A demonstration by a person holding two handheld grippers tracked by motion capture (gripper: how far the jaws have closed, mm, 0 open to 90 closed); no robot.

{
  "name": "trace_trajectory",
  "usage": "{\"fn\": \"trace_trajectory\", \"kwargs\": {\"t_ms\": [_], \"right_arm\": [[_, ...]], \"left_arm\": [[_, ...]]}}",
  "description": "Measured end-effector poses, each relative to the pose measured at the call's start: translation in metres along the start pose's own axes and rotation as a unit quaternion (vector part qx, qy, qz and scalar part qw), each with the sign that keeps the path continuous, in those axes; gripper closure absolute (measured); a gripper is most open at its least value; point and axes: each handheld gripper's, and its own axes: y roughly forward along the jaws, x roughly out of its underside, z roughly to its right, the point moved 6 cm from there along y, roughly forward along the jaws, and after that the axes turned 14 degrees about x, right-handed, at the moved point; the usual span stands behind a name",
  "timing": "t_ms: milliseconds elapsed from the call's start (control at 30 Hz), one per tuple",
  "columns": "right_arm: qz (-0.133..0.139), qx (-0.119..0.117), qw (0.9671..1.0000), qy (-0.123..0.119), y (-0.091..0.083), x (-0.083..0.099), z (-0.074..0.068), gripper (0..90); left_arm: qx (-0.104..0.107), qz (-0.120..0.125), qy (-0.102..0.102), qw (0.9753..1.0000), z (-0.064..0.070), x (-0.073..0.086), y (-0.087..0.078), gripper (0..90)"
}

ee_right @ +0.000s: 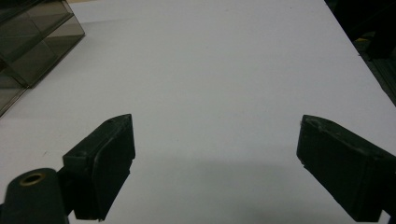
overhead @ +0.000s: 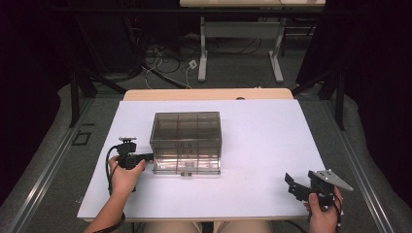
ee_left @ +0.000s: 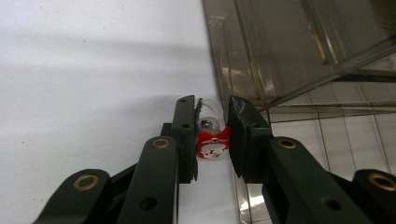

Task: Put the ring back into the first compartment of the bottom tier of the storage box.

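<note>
One clear smoky-plastic organiser box (overhead: 186,143) sits near the middle of your white worktop (overhead: 262,145), a boxy thing with thin dividers splitting it into a grid of compartments. Its lower front section juts toward you, glossy and see-through.

Your left tongs (overhead: 148,157) point at the box's left front corner, just beside its wall. In the left gripper view the left tongs (ee_left: 212,135) are clamped on one small toy ring (ee_left: 212,140): a red and white plastic charm with a little face, topped by a clear rounded dome. The two black jaws press it from both sides, and the smooth tinted wall of the box (ee_left: 299,60) rises right next to it. Your left hand (overhead: 125,177) wraps the handle, cable looping off behind.

Your right tongs (overhead: 295,185) hover low over the worktop's near right corner, well apart from the box, with the grey three-cornered plate (overhead: 333,178) on top. In the right gripper view the right tongs (ee_right: 215,154) stand wide apart, two matte black wedge-shaped jaws with bare white worktop (ee_right: 219,70) between them and one corner of the box (ee_right: 35,37) at the upper left.
</note>
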Motion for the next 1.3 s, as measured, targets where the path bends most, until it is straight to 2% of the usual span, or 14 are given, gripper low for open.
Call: {"fn": "trace_trajectory", "kwargs": {"t_ms": [133,267,433,467,533,567,600,633,833,1300], "right_arm": [[-0.007,0.003,1.0,0.0,-0.0005,0.0005,0.0006,11.4],[0.005,0.001,1.0,0.004,0.001,-0.0002,-0.0002,11.5],[-0.008,0.004,1.0,-0.001,-0.0007,0.0006,0.0007,11.6],[-0.005,0.002,1.0,0.001,-0.0001,0.0004,0.0008,11.6],[0.023,0.006,0.9996,0.013,0.0041,-0.0017,-0.0008,11.7],[0.023,0.006,0.9996,0.013,0.0041,-0.0017,-0.0008,11.7],[-0.011,0.002,0.9999,-0.003,-0.0008,0.0008,0.0015,11.7],[0.014,0.004,0.9998,0.009,0.0029,-0.001,-0.0004,11.7],[0.006,0.001,1.0,0.005,0.0014,-0.0004,0.0004,11.7],[0.014,0.005,0.9998,0.01,0.0026,-0.0011,-0.0001,11.7]], "left_arm": [[-0.003,0.001,0.0,1.0,-0.0001,-0.0002,0.0006,74.2],[-0.003,0.005,0.0,1.0,-0.0006,-0.0002,0.0008,74.5],[-0.001,-0.001,0.0,1.0,-0.0003,-0.0003,0.0003,74.6],[-0.002,-0.005,0.003,1.0,-0.0004,-0.0003,-0.0002,74.6],[-0.002,-0.004,0.002,1.0,-0.0002,-0.0004,-0.0001,74.6],[-0.002,-0.004,0.002,1.0,-0.0003,-0.0005,-0.0002,74.6],[-0.004,0.003,0.001,1.0,-0.0003,-0.001,0.0008,74.6],[-0.004,0.002,0.001,1.0,-0.0003,-0.001,0.0004,74.6],[-0.005,0.003,0.0,1.0,-0.001,-0.0016,-0.0006,74.6],[-0.012,0.016,0.005,0.9998,-0.0024,-0.0079,-0.0086,74.6]]}}
